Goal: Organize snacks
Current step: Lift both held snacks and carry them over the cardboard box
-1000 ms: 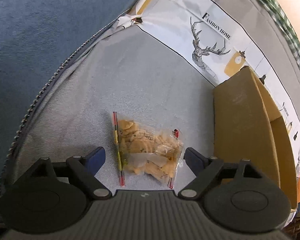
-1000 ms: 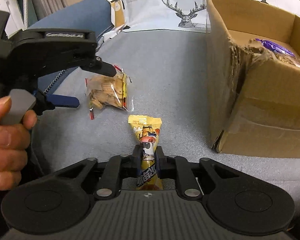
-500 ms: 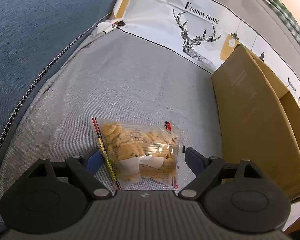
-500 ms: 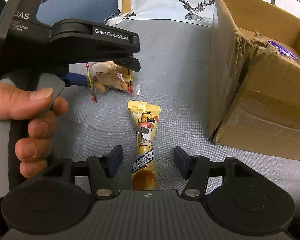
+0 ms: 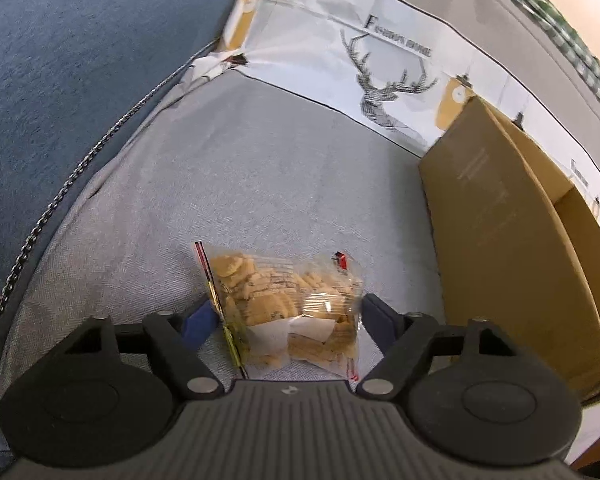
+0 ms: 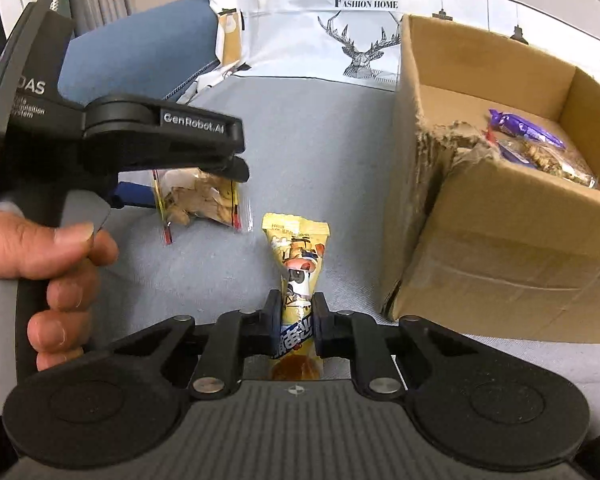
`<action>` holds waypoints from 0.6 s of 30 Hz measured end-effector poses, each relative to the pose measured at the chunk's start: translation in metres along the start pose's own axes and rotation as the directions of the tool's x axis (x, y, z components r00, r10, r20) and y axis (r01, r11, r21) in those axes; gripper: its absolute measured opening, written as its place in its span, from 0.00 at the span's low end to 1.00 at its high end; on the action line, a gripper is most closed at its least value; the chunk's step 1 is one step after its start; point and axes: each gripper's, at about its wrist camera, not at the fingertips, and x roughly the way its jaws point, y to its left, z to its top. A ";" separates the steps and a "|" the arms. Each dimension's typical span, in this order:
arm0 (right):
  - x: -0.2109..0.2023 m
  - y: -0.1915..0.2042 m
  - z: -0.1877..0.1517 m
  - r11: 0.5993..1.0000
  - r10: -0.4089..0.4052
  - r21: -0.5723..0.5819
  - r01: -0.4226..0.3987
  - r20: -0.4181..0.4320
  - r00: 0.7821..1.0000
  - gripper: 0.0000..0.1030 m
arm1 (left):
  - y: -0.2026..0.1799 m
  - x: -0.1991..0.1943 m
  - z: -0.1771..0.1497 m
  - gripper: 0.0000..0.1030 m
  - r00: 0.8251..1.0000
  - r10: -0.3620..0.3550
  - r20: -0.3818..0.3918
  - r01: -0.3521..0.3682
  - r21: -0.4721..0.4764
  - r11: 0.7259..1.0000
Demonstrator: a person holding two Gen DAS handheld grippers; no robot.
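Item: clear cookie bag (image 5: pixel 288 312), on grey cushion (image 5: pixel 260 184), near left of cardboard box (image 6: pixel 500 240). Left gripper (image 5: pixel 284 316): jaws closing, bag between fingers, pads at bag's sides, no firm squeeze visible.

Item: yellow snack packet (image 6: pixel 298 272), just right of cookie bag, near box's torn corner. Right gripper (image 6: pixel 296 320): clenched on packet's near half.

Box contents: purple wrapper (image 6: pixel 524 128), other snacks.

Risks: slick film slipping from pads; hard squeeze crushing cookies; long packet drooping, snagging on box's torn rim; grippers colliding, working close.

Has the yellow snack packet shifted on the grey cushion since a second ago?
No. The yellow snack packet lies at the same spot left of the cardboard box.
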 end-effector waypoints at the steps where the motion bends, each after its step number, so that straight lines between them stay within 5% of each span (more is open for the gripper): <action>1: 0.001 0.000 0.000 1.000 -0.002 0.000 0.002 -0.006 1.000 0.16 | -0.001 0.000 -0.001 0.78 1.000 -0.003 0.001 0.003 0.011 1.000; 8: 0.013 0.001 -0.004 1.000 -0.013 0.011 0.013 -0.060 0.998 0.17 | -0.009 -0.007 -0.004 0.75 1.000 0.009 0.028 -0.011 0.058 0.998; 14: 0.012 -0.001 -0.003 1.000 -0.016 0.018 0.018 -0.077 0.997 0.37 | -0.004 -0.011 -0.003 0.76 1.000 0.011 0.015 -0.012 0.032 0.999; 18: 0.012 -0.003 -0.004 1.000 -0.020 0.015 0.021 -0.088 0.996 0.37 | 0.001 -0.005 -0.003 0.77 1.000 0.016 -0.017 -0.016 0.003 1.000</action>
